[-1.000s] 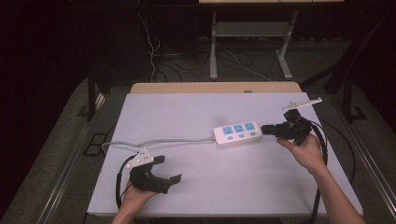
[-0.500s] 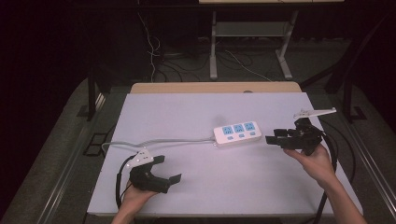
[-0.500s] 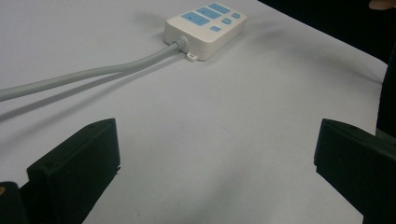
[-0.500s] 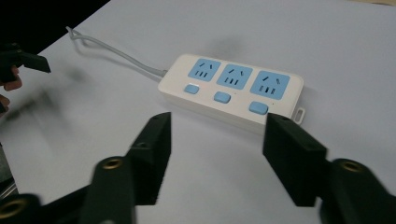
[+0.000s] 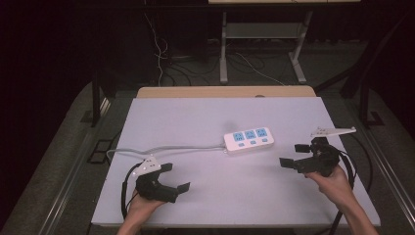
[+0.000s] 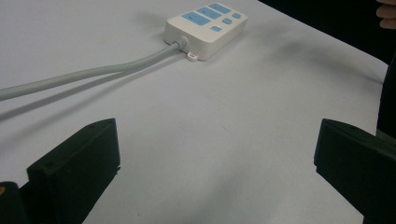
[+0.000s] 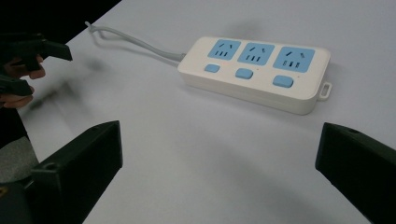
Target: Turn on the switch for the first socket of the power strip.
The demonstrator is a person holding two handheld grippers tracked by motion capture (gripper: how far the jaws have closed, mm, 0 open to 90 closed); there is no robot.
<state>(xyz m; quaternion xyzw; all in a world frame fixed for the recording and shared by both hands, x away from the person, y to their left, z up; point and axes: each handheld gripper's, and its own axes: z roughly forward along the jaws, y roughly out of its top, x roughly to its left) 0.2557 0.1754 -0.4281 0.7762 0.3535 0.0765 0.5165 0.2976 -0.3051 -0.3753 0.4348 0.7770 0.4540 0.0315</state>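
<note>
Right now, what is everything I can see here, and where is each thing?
power strip: one, white with three blue sockets and three blue buttons, mid-table
cord: one, grey, runs from the strip to the table's left edge
table: one, white top
wooden board: one, tan, at the table's far edge
left gripper: one, black, open, near left corner
right gripper: one, black, open, right of the strip
hands: two, one holding each gripper
</note>
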